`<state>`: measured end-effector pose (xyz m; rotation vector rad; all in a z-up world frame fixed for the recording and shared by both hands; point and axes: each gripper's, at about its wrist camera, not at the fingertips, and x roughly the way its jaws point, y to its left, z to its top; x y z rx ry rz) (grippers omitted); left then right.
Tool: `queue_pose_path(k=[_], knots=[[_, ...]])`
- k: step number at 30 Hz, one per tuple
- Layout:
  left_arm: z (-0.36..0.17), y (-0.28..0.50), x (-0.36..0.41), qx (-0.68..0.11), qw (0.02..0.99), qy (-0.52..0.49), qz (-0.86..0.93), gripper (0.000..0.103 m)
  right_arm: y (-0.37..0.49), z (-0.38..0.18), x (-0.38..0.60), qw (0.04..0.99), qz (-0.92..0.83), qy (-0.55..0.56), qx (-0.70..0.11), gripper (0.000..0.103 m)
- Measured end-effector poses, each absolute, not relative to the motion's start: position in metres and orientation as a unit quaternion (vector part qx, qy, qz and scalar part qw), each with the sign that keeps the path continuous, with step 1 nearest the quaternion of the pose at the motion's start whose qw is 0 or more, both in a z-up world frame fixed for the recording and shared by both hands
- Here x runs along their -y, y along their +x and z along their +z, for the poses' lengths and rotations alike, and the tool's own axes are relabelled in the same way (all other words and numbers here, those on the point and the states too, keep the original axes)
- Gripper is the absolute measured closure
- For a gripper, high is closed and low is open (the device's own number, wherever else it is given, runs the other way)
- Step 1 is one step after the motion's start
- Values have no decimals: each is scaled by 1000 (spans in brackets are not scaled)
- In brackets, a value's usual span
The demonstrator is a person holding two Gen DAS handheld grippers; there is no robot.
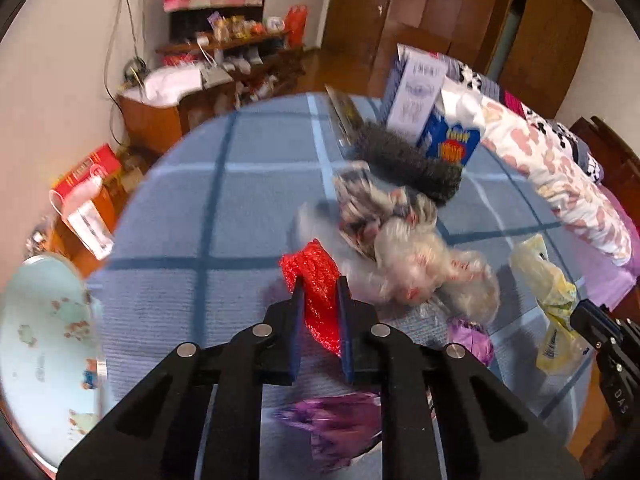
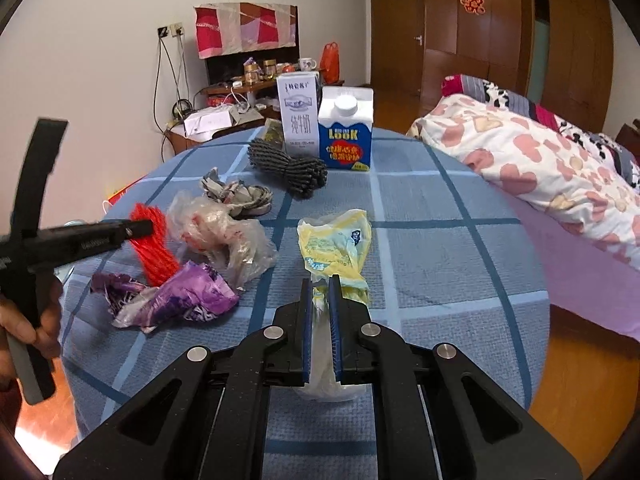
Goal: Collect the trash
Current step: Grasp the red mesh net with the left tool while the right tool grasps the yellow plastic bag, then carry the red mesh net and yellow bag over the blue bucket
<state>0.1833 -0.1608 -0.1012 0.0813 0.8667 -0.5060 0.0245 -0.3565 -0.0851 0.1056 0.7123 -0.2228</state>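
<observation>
Trash lies on a round table with a blue checked cloth (image 2: pixel 420 216). My left gripper (image 1: pixel 321 284) is shut on a red foam net (image 1: pixel 316 292), also seen in the right wrist view (image 2: pixel 156 240). My right gripper (image 2: pixel 320 282) is shut on a yellow plastic bag (image 2: pixel 336 248), which shows at the right of the left wrist view (image 1: pixel 548 288). Beside them lie a clear plastic bag (image 2: pixel 224 236), a purple wrapper (image 2: pixel 180 300), a crumpled printed wrapper (image 2: pixel 236 194) and a grey foam net (image 2: pixel 288 166).
Two milk cartons, white (image 2: pixel 298 116) and blue (image 2: pixel 346 132), stand at the table's far side. A bed with a heart-print quilt (image 2: pixel 540 160) is to the right. A pale basin (image 1: pixel 44 344) sits left of the table. Cluttered shelves (image 1: pixel 224 52) stand behind.
</observation>
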Motion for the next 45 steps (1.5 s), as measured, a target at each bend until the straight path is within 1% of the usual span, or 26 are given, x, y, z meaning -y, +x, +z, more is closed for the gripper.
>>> queue_pose_path(k=[6,11,24,34,45], knots=[[-56,156,133,-351,908,60,-220,89,7,-66,342,940,-112,51,-319,94],[-36,132,115,-322,922,99,-190,89,-3,-58,325,945,-108,48,-306,94],[-33,94,86,-316,926,109,-175,88,-23,-54,285,947,-95,42,-303,94],[-29,78,73,-309,928,99,-181,88,-33,-51,267,949,-90,37,-301,94],[-35,66,67,-314,926,96,-188,88,-38,-49,252,949,-82,32,-301,94]])
